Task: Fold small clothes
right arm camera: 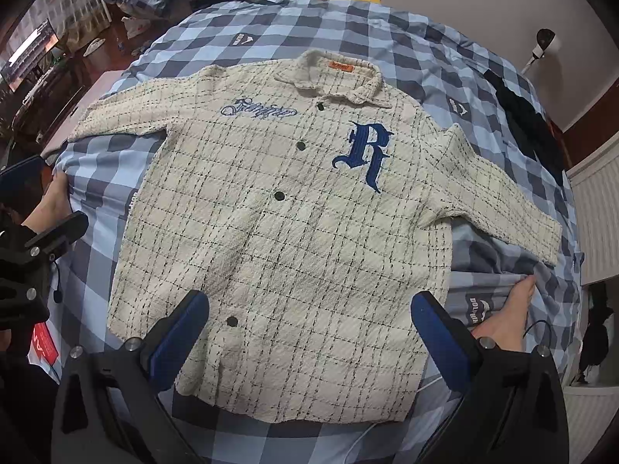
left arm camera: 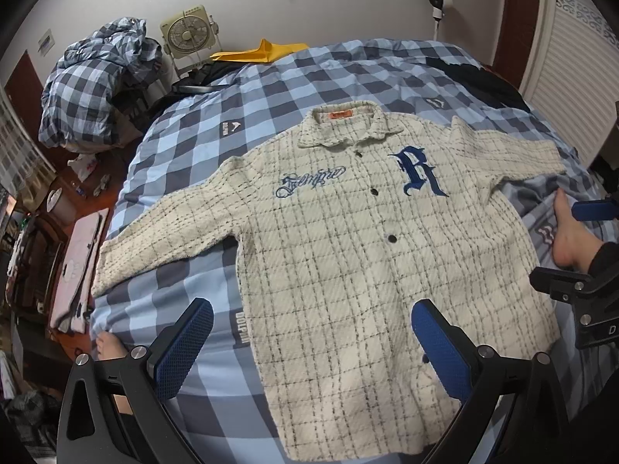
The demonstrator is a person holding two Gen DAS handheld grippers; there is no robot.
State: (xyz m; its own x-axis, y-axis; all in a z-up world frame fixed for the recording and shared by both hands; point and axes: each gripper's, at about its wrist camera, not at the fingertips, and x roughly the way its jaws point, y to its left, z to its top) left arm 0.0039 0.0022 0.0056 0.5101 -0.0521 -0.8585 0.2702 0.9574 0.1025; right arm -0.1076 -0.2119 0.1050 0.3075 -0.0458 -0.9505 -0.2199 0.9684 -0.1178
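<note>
Both my grippers, left (left arm camera: 311, 342) and right (right arm camera: 309, 334), hang spread wide and empty above the hem; cream checked shirt (left arm camera: 340, 239) lies flat, buttoned, face up on the checked bedspread (left arm camera: 294, 77), sleeves out, ready for a first fold

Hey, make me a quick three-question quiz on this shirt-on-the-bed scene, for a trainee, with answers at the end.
1. True or false: the cream plaid shirt lies spread flat, front up, on the checked bedcover.
2. Which does the left gripper hold? A) a sleeve B) the collar C) nothing
3. What colour is the big letter R on the shirt's chest?

Key:
1. True.
2. C; its jaws are open above the shirt's hem, as are those of the right gripper.
3. Blue.
</note>
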